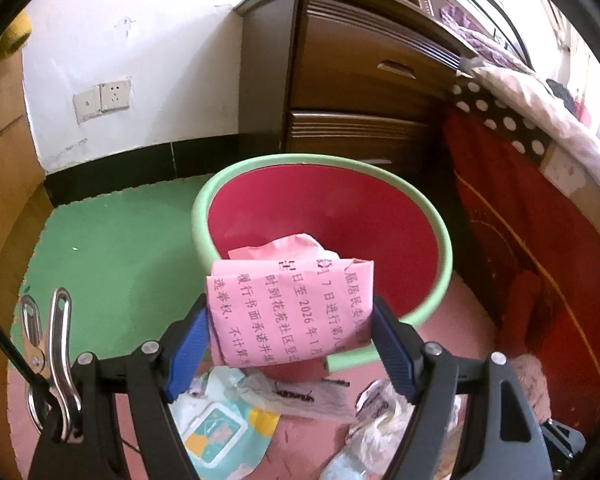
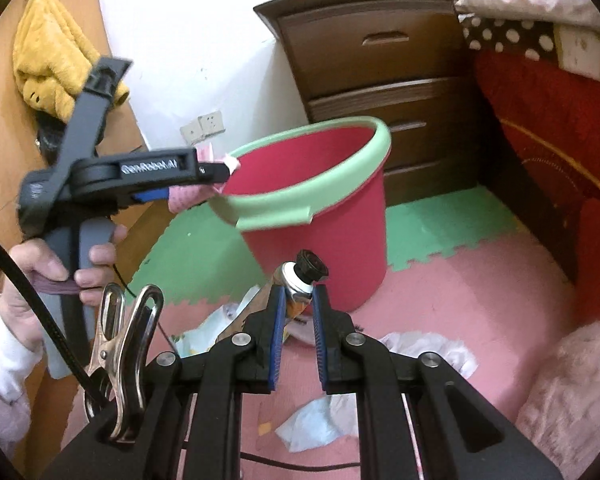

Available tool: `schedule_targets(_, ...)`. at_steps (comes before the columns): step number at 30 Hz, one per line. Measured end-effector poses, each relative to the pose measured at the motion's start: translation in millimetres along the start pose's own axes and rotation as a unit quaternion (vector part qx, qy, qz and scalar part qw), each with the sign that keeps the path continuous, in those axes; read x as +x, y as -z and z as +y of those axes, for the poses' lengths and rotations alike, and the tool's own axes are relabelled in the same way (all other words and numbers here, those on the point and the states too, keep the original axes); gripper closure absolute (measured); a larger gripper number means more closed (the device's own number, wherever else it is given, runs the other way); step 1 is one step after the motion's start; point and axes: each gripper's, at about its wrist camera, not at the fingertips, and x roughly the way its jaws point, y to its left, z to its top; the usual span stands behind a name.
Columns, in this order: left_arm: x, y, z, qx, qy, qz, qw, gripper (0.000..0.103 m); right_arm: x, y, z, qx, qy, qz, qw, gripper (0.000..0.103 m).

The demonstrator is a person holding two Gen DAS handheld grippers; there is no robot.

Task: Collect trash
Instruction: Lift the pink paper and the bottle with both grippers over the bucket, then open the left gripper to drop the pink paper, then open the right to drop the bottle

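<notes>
Bed [image 2: 540,128]: red cover with gold trim, dotted and pale bedding above; bounds the right side of the working area.

Dresser [image 2: 380,64]: dark wood, drawers shut, standing against the wall directly behind the bucket.

Floor mats [image 2: 460,280]: interlocking foam, green near the wall, pink nearer the cameras.

Bucket [image 2: 320,216]: red with a pale green rim, upright on the mats, mouth open; evidently the collecting point for the trash.

Left hand-held gripper [image 1: 290,320]: jaws set wide, pads pressing both sides of a folded pink printed paper [image 1: 292,312]. It is held at the bucket's near rim, probably for dropping in. More pink paper [image 1: 284,246] shows just beyond, whether in the bucket or part of the same sheet is unclear.

Right hand-held gripper [image 2: 298,304]: jaws nearly closed, clamped on a small tube with a black cap [image 2: 300,284], lifted in front of the bucket, short of its rim.

Remaining litter: a wet-wipe packet [image 1: 220,432], crumpled clear plastic [image 1: 380,412] and tissue [image 2: 428,344] on the pink mat.

Obstruction: the left tool occupies the rim's near side, so the tube's drop likely needs another approach.
</notes>
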Motion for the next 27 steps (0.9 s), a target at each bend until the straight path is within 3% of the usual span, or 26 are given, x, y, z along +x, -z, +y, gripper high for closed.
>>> schedule_targets(8,27,-18,5,-0.019,0.004,0.011,0.9997,0.023,0,-19,-8,0.001,0.012,-0.021,1.0,0.088)
schedule_targets(18,30,-22,3,0.003,0.009,0.009,0.9999,0.022,6,-46,1,-0.021,0.024,-0.038,0.999,0.088)
schedule_targets(24,34,-28,10,-0.018,0.02,0.017,0.9995,0.013,10,-66,7,-0.029,0.03,-0.053,0.998,0.088)
schedule_targets(27,33,-28,14,-0.022,0.023,0.019,0.9993,0.012,11,-73,7,-0.032,0.034,-0.058,0.997,0.088)
